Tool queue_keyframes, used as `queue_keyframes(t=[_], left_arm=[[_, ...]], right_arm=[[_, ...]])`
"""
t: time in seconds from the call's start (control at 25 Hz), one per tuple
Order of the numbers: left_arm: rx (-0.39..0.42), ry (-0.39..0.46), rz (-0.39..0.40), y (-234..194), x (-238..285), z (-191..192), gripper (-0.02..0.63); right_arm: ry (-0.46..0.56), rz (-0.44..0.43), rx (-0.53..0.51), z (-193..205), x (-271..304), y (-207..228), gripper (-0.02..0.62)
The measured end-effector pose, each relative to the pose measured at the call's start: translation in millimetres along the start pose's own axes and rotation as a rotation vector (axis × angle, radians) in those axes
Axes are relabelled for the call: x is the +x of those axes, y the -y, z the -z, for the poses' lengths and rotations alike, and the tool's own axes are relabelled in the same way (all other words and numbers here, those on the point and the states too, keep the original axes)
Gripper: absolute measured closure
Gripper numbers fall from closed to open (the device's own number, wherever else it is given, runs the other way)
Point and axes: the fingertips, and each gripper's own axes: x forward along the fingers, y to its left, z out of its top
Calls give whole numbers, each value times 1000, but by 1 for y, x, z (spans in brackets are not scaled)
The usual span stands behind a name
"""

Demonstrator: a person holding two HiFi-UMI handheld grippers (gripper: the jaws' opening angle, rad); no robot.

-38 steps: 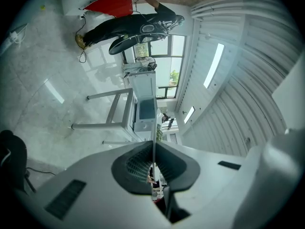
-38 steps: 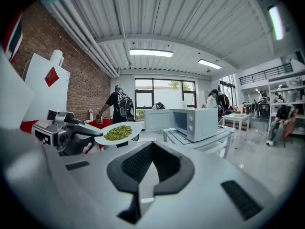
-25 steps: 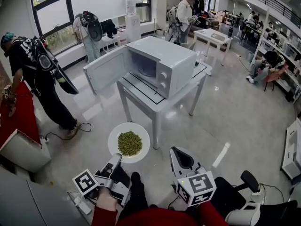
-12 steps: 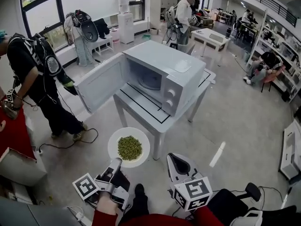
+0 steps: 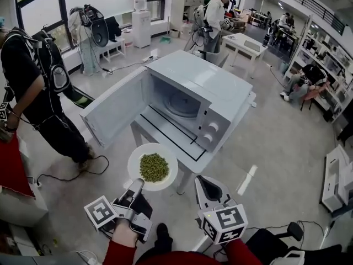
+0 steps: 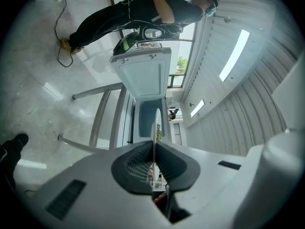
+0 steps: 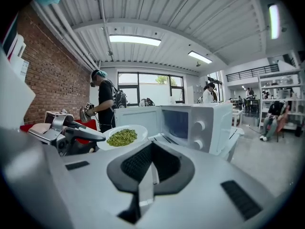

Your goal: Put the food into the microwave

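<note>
Left gripper (image 5: 137, 185) is clamped on the near rim of the white plate (image 5: 167, 154). The left gripper view shows that rim edge-on, pinched between the dark pads (image 6: 139, 162). A mound of green peas (image 5: 153, 167) sits in the middle of the plate. The plate is held in the air just in front of the table's near edge, not inside the microwave (image 5: 212, 95).

The right gripper (image 5: 209, 187) hangs beside the left one. Its jaws are together with nothing between them, and it is apart from the plate.

The microwave stands on a white table (image 5: 163, 138) with a black outline marked on its top. Its door (image 5: 116, 115) is swung wide to the left, and the round turntable (image 5: 182, 105) shows in the cavity. Two knobs (image 5: 210, 132) face the near right corner.

The room is big and bright, with a pale glossy floor (image 5: 276, 142) that picks up reflections. A black cable (image 5: 69, 173) trails across it at the left. There's a person in black with a backpack rig (image 5: 33, 87) standing by the door side, and a red shape (image 5: 10, 167) sits at the left edge, though I can't tell what it is.

Tall windows (image 5: 38, 7) and a water dispenser (image 5: 141, 24) are at the back. Another person in white (image 5: 212, 15) stands near a second white table (image 5: 249, 43), and shelving (image 5: 331, 54) lines the right wall. From the right gripper view, a brick wall (image 7: 52, 80) and strip lights (image 7: 134, 40) overhead.
</note>
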Motion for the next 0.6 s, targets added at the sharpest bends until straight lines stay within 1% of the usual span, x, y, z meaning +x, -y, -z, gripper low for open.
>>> queue_keyframes(t=[0.28,0.6], left_arm=[[8,-19,22,8,19,-26,586],[5,-19,39,4,51,-33,584]], right_arm=[[-10,29,-8,-14,23,-5,581],[-38,31,-35,-11,43,8,581]])
